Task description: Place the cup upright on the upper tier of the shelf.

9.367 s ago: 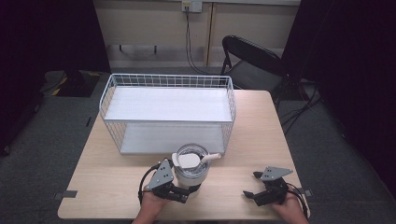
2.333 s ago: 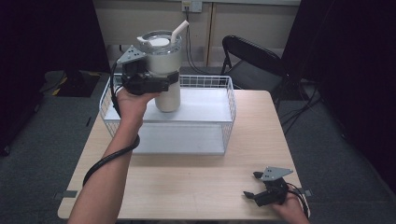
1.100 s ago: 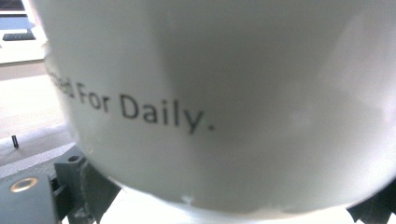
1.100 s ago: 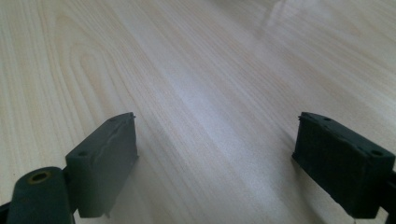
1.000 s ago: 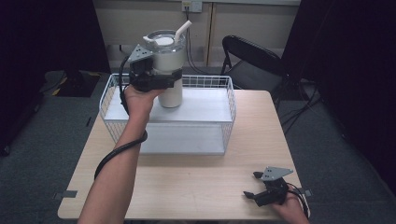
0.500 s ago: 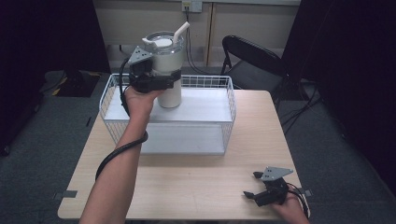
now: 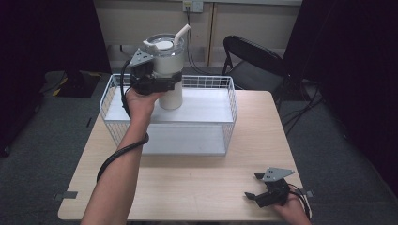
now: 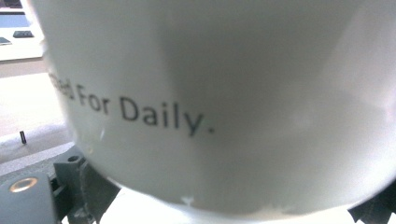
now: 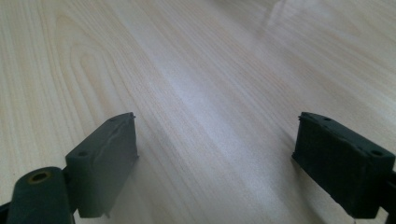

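Pale wood covers the desk [image 7: 197, 187], largest of all here. White wire forms the basket [image 7: 230, 126] along the desk's far edge, a white board laid inside it. Next in size, the white tumbler [image 7: 166, 70] with lid and straw is held upright above the basket's far left corner, clamped in the left gripper [image 7: 155, 82], its wall printed "For Daily." Smallest, the right gripper [image 7: 263, 190] rests at the desk's near right corner, jaws spread wide over bare wood.
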`<state>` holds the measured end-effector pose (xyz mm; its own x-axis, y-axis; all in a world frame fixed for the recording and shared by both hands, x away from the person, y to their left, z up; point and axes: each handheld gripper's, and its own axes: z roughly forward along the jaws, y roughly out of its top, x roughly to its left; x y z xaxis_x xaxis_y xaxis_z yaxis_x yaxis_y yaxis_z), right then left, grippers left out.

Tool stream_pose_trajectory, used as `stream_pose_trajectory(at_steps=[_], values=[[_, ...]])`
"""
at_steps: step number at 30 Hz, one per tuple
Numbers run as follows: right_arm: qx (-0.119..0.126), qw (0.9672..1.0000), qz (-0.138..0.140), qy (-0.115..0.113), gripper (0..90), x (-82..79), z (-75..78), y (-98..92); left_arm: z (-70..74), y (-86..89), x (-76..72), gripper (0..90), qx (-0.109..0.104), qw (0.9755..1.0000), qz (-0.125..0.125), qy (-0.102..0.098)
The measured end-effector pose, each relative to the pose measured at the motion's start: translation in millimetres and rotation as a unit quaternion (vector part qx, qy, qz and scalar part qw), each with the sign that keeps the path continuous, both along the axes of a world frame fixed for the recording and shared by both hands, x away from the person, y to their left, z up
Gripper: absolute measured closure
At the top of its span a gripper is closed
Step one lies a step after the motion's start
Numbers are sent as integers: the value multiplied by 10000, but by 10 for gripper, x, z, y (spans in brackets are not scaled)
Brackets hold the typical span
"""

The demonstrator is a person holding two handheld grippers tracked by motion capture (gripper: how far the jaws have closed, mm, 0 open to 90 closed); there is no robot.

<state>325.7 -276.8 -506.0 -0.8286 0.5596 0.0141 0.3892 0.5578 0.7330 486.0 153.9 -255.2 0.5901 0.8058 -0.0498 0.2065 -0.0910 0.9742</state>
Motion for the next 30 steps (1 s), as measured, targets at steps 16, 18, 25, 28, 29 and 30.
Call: stream_pose_trajectory(at_steps=[16,18,25,28,29,30], values=[[2,10000,1,-2,125,-1,-1,1,-53,3,-48,83,81,9997,-114,-197],[2,10000,-2,-2,125,-1,-1,1,-64,7,-52,85,129,9996,-121,-216],[3,10000,2,-1,125,-1,-1,1,-84,25,-61,85,135,9997,-167,-123],[2,10000,2,-1,125,-1,-1,1,-97,35,-72,85,154,9997,-159,-98],[2,10000,1,0,125,-1,-1,1,-105,36,-82,85,147,9997,-140,-105],[0,10000,-2,-3,125,-1,-1,1,-119,40,-92,85,116,9998,-124,-97]])
